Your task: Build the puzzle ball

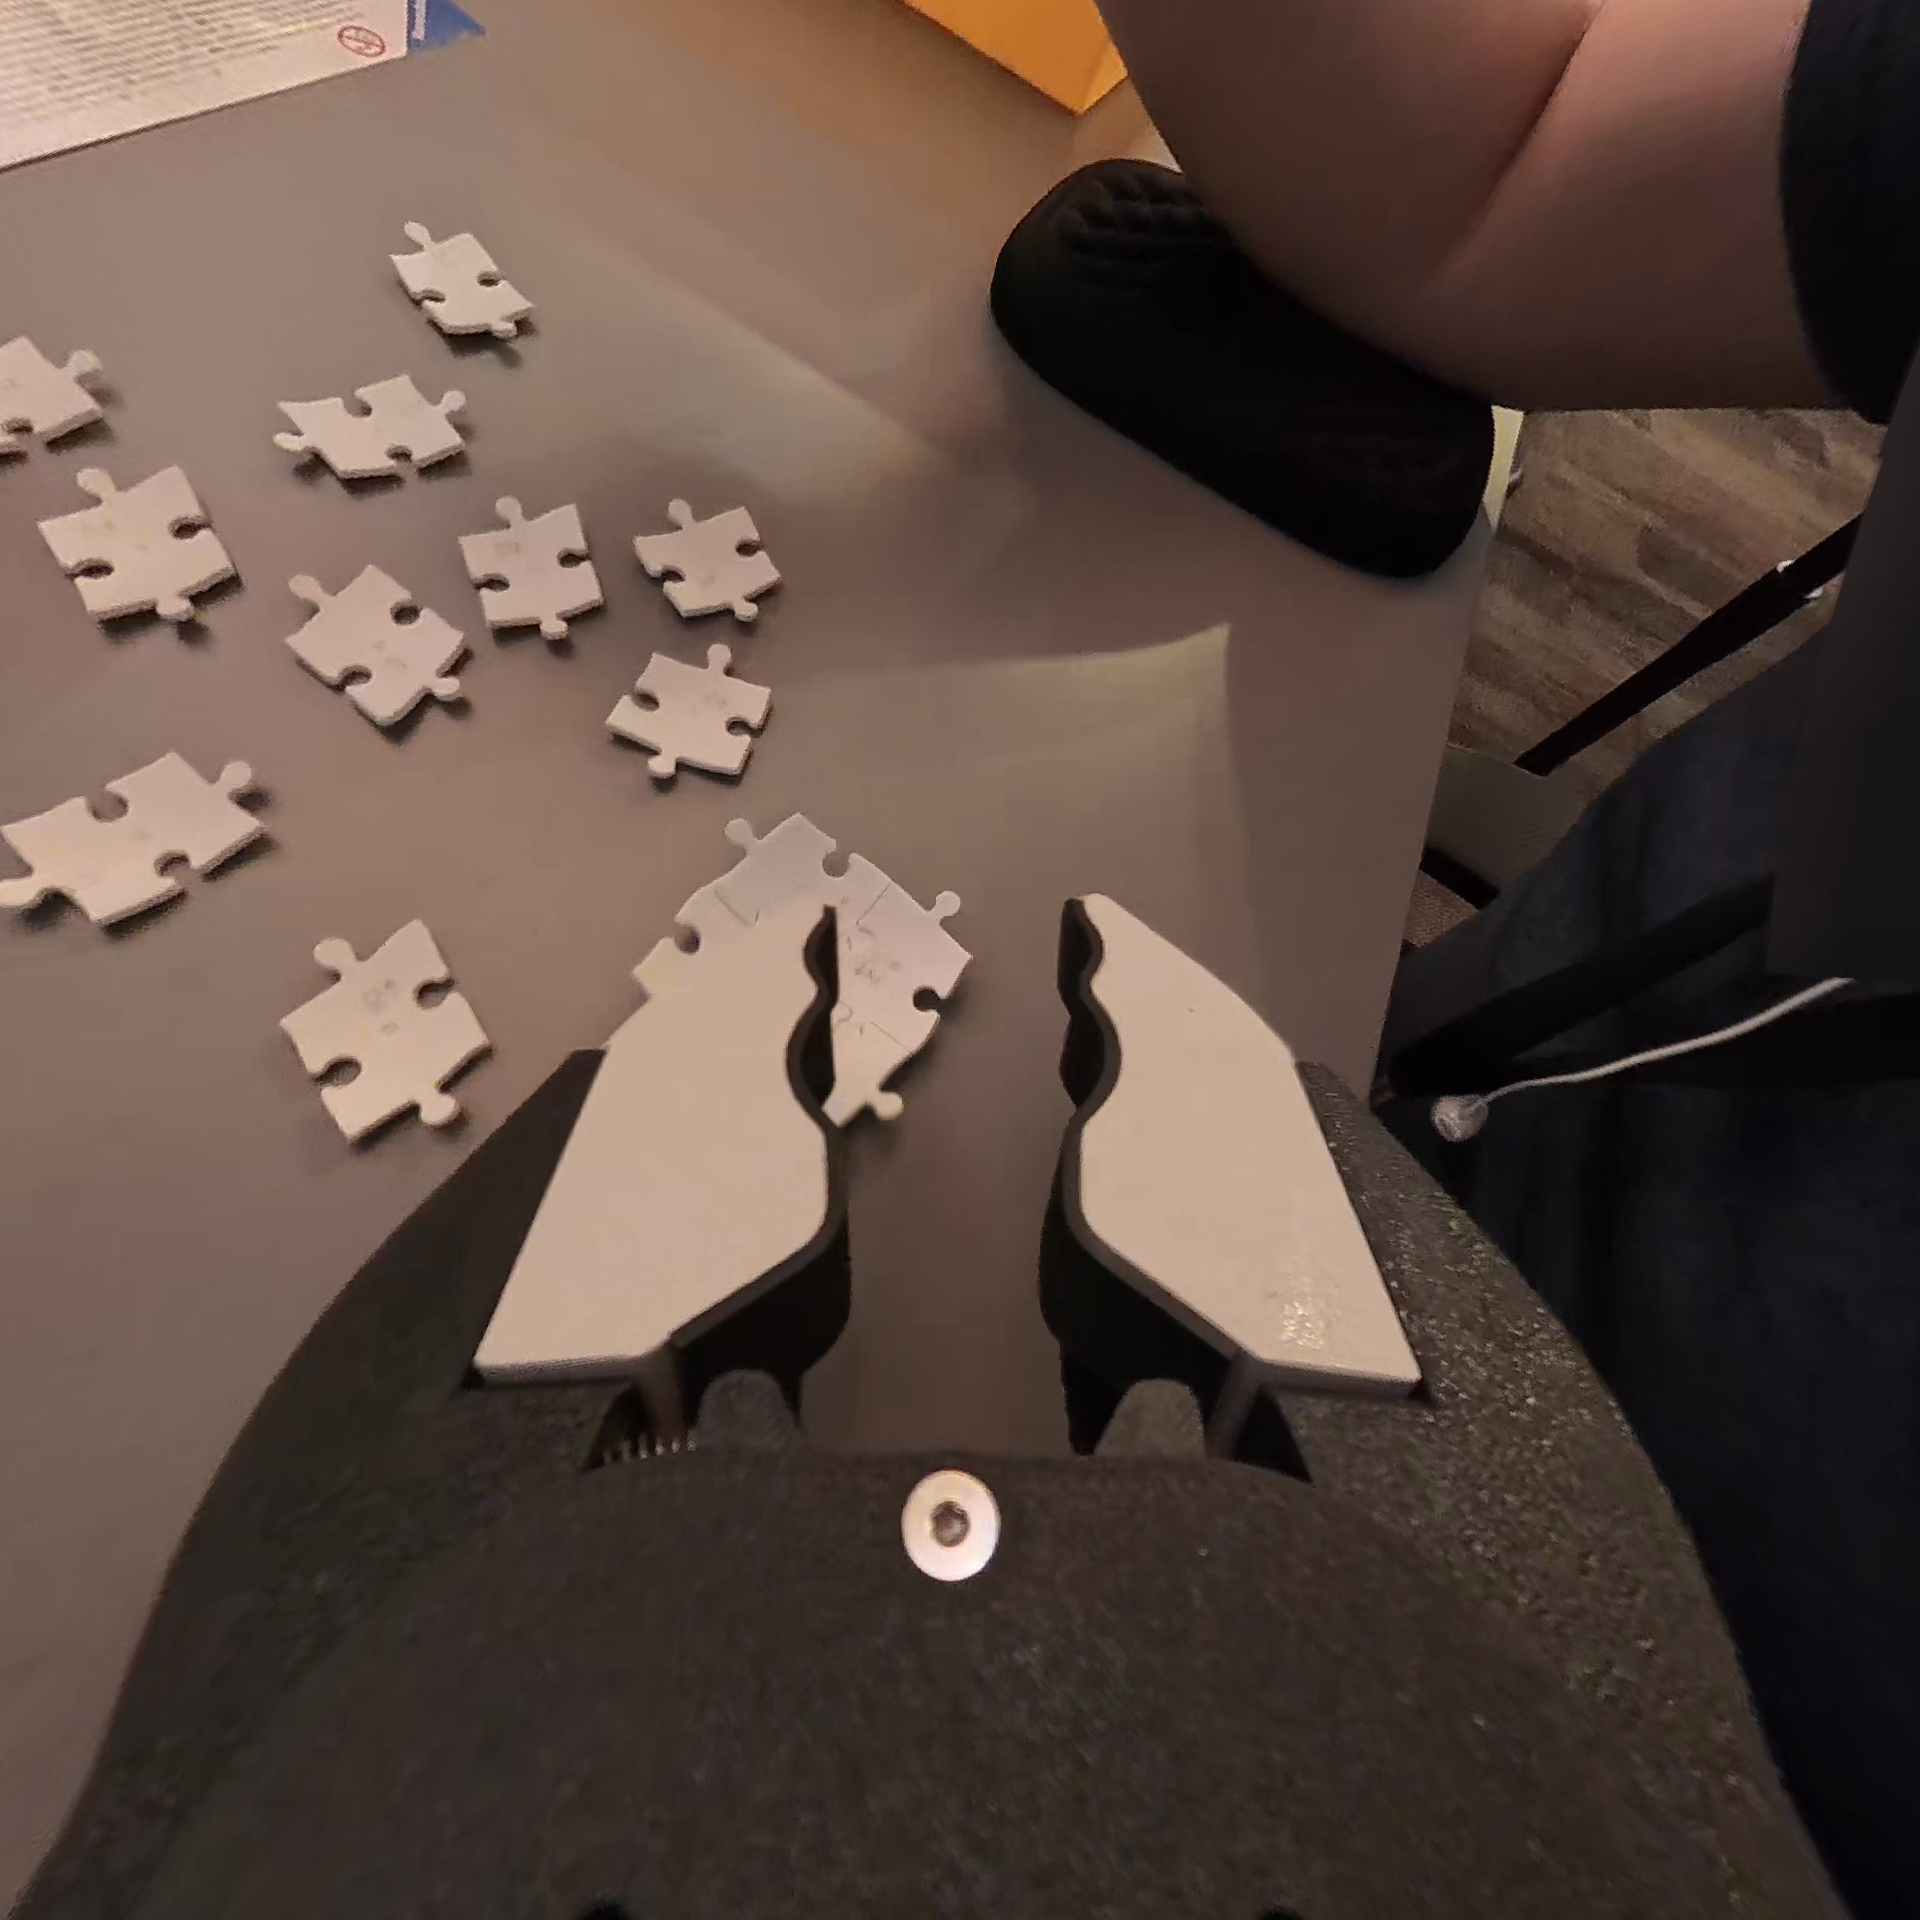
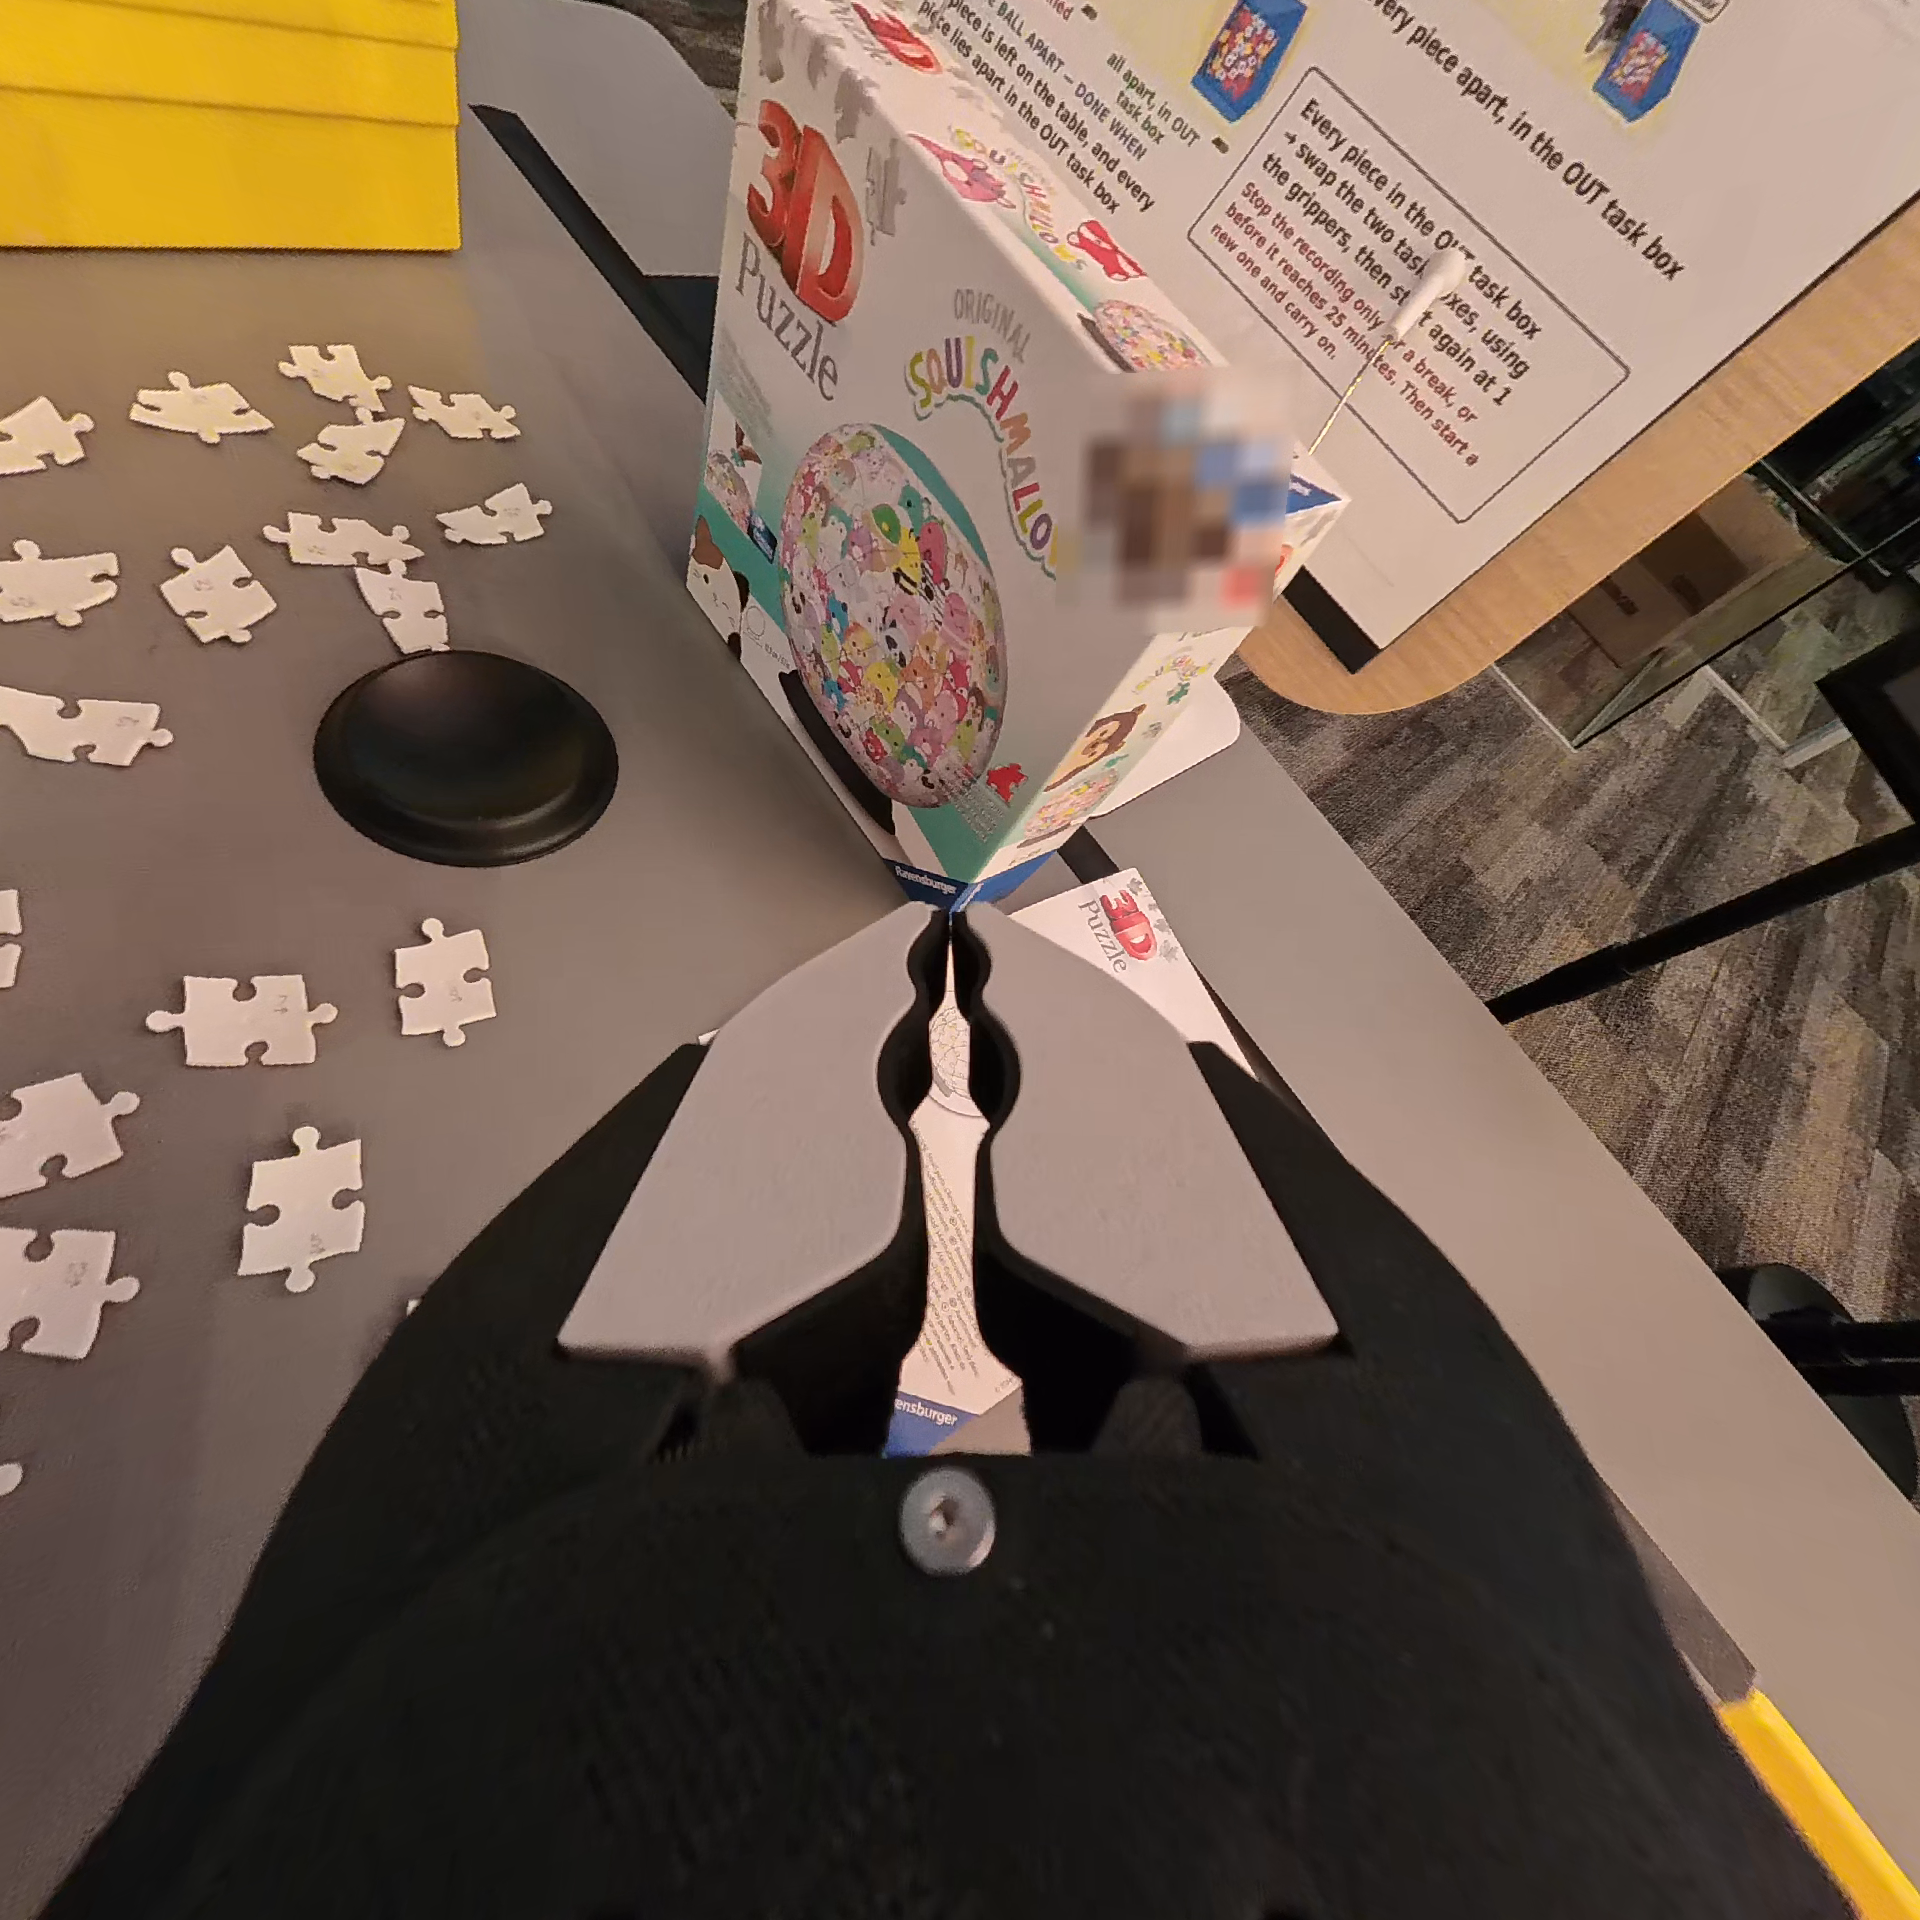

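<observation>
Left wrist view: grey table [image 1: 935, 312] scattered with puzzle pieces [image 1: 532, 566].

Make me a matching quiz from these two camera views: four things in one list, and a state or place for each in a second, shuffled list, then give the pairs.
Things
1. left claw
2. right claw
3. puzzle box
4. black round stand

States or places
A. tilted up on one corner, at the table's edge
B. fingers apart, over a joined cluster of white pieces
C. flat on the grey table, loose white pieces around it
D. fingertips together, at the box's lowest corner

Pairs: 1-B, 2-D, 3-A, 4-C
</observation>
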The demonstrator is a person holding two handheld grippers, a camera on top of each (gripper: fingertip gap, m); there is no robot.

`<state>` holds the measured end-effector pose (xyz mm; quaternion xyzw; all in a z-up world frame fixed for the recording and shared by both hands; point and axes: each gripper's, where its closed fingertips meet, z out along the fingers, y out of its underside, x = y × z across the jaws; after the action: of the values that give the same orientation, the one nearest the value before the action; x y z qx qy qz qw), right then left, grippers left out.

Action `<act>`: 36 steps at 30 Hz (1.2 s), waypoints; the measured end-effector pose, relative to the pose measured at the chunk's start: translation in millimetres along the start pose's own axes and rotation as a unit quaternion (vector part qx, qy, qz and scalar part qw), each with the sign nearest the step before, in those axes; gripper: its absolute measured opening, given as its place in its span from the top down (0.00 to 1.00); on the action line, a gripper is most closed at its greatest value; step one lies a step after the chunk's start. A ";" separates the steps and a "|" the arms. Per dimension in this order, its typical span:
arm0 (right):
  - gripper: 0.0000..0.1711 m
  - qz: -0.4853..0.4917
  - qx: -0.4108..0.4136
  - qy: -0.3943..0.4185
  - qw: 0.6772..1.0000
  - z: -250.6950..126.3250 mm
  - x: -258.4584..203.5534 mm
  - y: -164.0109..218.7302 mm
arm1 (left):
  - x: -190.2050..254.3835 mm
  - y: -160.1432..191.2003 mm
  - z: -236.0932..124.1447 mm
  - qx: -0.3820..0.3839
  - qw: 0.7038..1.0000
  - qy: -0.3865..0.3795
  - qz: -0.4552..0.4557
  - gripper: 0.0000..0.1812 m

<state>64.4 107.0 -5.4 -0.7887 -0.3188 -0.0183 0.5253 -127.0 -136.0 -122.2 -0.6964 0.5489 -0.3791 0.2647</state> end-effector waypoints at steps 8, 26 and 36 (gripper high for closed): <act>0.99 0.000 0.002 -0.007 1.000 0.4 -1.3 0.0 | -9.0 -0.1 17.8 -0.017 1.000 -0.017 0.004 0.94; 0.99 -0.031 0.000 -0.035 0.999 1.6 -23.5 -7.4 | -17.1 17.7 21.8 -0.080 0.996 -0.035 0.006 0.93; 0.99 -0.029 -0.004 -0.044 0.999 3.4 -25.8 -5.3 | -16.1 19.0 20.1 -0.080 0.996 -0.033 0.003 0.93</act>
<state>40.1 98.7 -12.0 -0.7811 -0.3643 -0.0003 0.5071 -123.0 -126.3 -152.5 -0.7255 0.5708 -0.3103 0.2272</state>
